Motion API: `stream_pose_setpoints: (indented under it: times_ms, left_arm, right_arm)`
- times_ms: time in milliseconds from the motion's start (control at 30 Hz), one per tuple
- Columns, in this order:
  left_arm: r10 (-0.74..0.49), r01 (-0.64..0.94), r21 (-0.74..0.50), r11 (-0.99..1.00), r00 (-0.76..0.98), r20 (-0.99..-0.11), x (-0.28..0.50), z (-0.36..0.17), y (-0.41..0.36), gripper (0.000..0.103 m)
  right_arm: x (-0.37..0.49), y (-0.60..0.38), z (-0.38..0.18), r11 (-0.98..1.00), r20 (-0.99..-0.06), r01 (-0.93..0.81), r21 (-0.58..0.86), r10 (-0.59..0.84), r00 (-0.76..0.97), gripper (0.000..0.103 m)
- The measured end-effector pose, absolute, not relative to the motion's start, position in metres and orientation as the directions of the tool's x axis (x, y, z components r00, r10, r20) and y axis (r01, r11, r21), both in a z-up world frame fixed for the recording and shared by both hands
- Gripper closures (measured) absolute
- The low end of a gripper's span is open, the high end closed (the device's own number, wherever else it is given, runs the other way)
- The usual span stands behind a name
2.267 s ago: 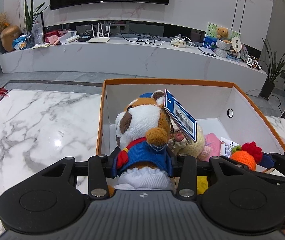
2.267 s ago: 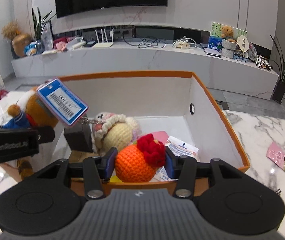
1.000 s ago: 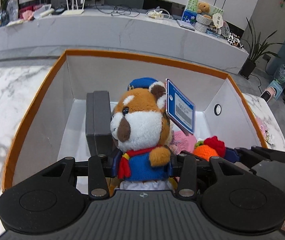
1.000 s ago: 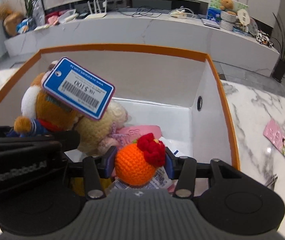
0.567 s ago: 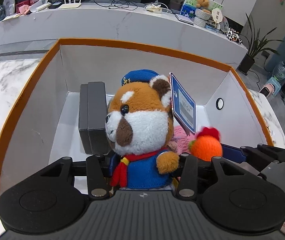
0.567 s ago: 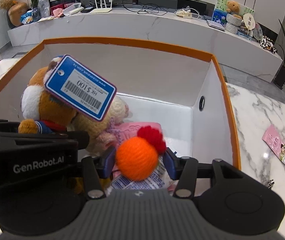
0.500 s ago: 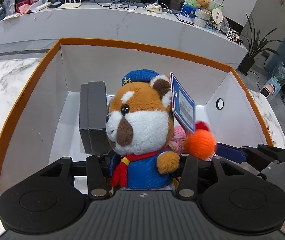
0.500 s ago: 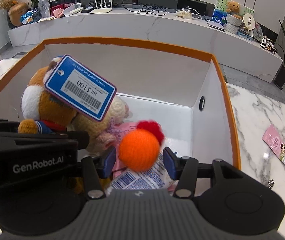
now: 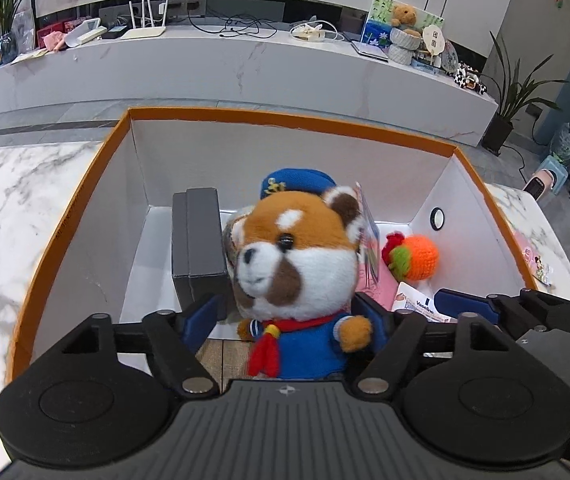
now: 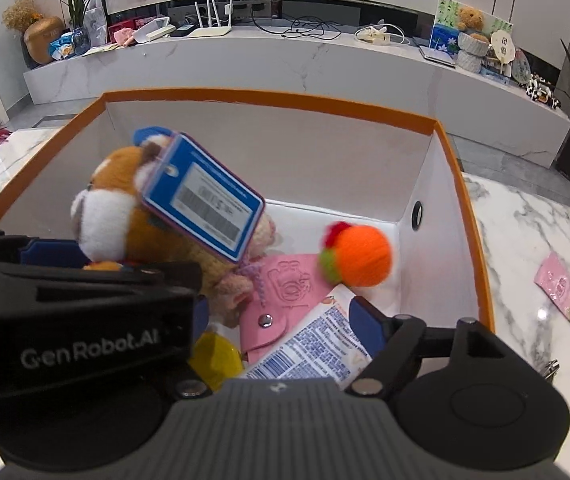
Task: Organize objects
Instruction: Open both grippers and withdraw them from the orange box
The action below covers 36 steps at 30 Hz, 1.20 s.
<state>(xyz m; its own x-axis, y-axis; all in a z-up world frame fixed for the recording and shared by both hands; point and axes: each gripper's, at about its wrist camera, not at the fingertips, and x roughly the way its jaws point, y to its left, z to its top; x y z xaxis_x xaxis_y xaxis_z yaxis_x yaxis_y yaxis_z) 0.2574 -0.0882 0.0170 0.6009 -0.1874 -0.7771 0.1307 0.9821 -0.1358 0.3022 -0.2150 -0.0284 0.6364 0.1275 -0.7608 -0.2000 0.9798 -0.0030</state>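
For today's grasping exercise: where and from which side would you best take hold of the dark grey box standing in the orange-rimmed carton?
Grip the dark grey box by its two broad faces, near the top, from above: it stands on edge, and its top is clear.

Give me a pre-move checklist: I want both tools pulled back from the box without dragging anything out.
1. Left tool open, jaws just widened: ok.
2. Red panda plush free of the left tool's pads: cannot tell; it sits between them.
3. Right tool open, jaws just widened: ok.
4. Crocheted orange released inside the orange-rimmed box: ok.
5. Blue price tag clear of both tools: cannot tell.
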Motion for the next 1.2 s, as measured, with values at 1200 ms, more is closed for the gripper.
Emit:
stream_pose_setpoints:
  times_ms: [1200]
  left_arm:
    - [-0.189,0.192,-0.072,0.979,0.713,-0.675,0.198,0.09,-0.068,0.013]
  right_arm:
    - [0.228,-0.21,0.037,0.972,-0.662,-0.214,-0.096,0.098,0.743,0.005]
